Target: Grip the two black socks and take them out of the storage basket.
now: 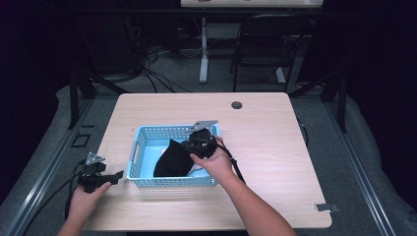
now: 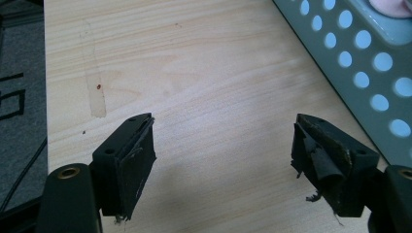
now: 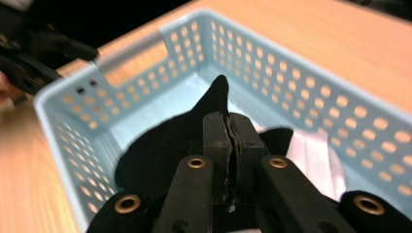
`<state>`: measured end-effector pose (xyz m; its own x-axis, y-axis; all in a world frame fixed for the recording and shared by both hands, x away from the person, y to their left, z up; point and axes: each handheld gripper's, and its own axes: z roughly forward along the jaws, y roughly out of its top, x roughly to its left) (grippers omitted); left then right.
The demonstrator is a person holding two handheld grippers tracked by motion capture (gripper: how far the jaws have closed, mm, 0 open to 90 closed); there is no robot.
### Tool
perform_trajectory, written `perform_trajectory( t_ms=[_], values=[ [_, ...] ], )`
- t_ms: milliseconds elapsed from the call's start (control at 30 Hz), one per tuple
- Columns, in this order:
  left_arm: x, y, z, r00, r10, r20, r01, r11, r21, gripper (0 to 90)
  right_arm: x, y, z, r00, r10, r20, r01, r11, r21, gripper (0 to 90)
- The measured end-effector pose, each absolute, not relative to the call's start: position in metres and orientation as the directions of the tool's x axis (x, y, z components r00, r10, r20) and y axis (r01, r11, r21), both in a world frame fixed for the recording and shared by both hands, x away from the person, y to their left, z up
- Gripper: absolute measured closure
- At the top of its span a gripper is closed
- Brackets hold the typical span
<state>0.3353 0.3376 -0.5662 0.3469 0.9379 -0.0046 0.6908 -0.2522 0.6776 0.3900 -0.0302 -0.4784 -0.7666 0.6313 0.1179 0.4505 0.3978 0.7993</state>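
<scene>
A light blue perforated basket (image 1: 147, 132) stands on the wooden table (image 1: 265, 128). A black cloth (image 1: 169, 160) hangs into it, and my right gripper (image 1: 189, 146) is shut on that cloth over the basket's right half. In the right gripper view the jaws press together on the black cloth (image 3: 160, 145) above the basket (image 3: 272, 73). A pale pink cloth (image 3: 316, 155) lies on the basket floor. My left gripper (image 1: 117, 176) stands open just left of the basket, low over the table. The left gripper view has nothing between its fingers (image 2: 131, 160).
A black folding chair (image 1: 265, 44) and a table leg (image 1: 203, 49) stand beyond the far edge. A round cable hole (image 1: 237, 105) sits near the table's back. A silver clip (image 1: 327, 207) lies at the front right corner. A strip of tape residue (image 2: 94, 92) marks the wood.
</scene>
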Motion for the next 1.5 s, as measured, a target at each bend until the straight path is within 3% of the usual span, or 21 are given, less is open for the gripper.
perform_trajectory(
  t_ms=[633, 1167, 1500],
  values=[
    [0.335, 0.338, -0.566, 0.346, 0.938, -0.007, 0.694, -0.251, 0.674, 23.7, 0.361, -0.077, -0.381, -0.782, 0.622, 0.05, 0.312, 0.321, 0.894, 87.3],
    [0.335, 0.337, -0.567, 0.344, 0.939, -0.001, 0.693, -0.254, 0.675, 23.7, 0.334, -0.142, -0.354, -0.724, 0.69, 0.0, 0.312, 0.327, 0.892, 87.3],
    [0.335, 0.337, -0.567, 0.346, 0.938, 0.0, 0.696, -0.256, 0.671, 23.7, 0.321, -0.179, -0.363, -0.669, 0.743, -0.025, 0.341, 0.336, 0.878, 87.3]
  ],
)
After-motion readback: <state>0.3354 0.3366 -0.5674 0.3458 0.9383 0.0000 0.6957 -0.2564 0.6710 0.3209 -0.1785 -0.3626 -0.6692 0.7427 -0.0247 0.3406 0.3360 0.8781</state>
